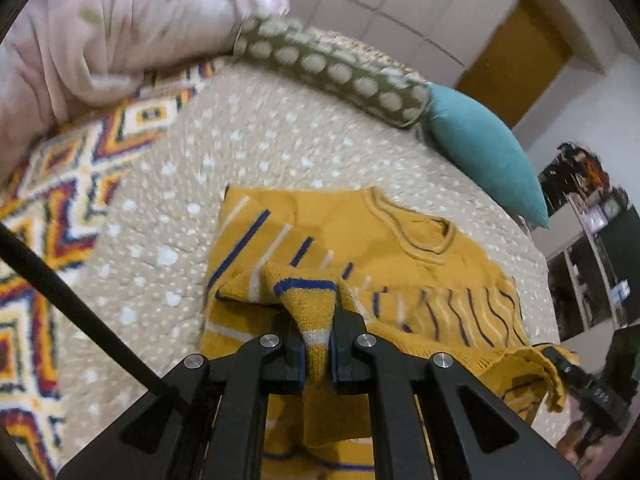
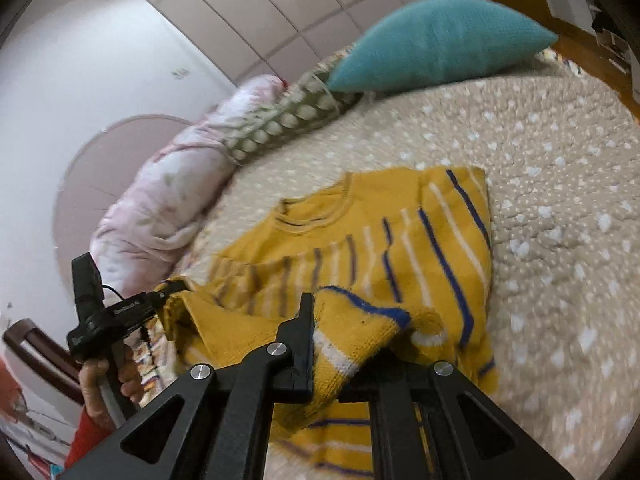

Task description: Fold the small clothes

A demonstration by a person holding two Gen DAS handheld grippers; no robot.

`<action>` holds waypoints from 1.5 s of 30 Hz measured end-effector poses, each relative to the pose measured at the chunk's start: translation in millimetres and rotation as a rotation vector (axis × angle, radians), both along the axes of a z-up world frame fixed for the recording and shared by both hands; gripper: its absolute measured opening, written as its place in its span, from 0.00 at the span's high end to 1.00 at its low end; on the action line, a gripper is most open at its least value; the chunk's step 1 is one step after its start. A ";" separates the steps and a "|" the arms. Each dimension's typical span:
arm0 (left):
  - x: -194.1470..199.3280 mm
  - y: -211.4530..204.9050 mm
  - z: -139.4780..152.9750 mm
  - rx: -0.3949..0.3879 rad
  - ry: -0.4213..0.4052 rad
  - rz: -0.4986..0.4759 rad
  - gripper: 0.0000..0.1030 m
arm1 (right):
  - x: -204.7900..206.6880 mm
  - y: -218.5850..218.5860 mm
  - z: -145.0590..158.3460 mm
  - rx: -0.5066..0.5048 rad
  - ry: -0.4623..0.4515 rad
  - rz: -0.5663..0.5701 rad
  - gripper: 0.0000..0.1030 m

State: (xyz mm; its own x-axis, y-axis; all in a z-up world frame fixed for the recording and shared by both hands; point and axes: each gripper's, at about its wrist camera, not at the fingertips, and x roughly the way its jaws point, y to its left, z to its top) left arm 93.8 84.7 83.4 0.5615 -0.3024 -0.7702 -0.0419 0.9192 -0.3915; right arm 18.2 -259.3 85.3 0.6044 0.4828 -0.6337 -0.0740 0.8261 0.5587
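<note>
A small mustard-yellow knit sweater with blue and white stripes lies on the beige dotted bedspread, its collar toward the pillows. My left gripper is shut on a fold of the sweater's hem and lifts it a little. In the right wrist view the same sweater lies ahead, and my right gripper is shut on another part of the hem, which drapes over its right finger. The left gripper shows at the left of that view, pinching the sweater's edge.
A teal cushion, an olive polka-dot bolster and a pink floral pillow line the head of the bed. A zigzag-patterned blanket lies on the left. Shelves stand beyond the bed's right edge.
</note>
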 end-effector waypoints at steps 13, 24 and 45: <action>35.7 46.9 -8.3 -0.341 -0.035 0.131 0.39 | 75.8 -57.6 -53.5 0.294 0.111 -0.218 0.43; 17.0 22.2 -3.2 0.005 -0.088 -0.038 0.33 | 100.2 -64.5 -37.2 0.289 0.086 -0.237 0.38; -61.2 10.1 -60.4 0.171 0.009 -0.212 0.71 | -52.4 -56.2 -60.7 -0.090 0.100 -0.121 0.35</action>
State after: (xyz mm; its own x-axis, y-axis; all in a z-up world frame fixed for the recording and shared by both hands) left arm 32.6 94.8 23.0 0.4927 -0.2775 -0.8248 0.1559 0.9606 -0.2301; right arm -34.2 -315.5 24.6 0.5866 0.3489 -0.7309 0.0806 0.8728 0.4814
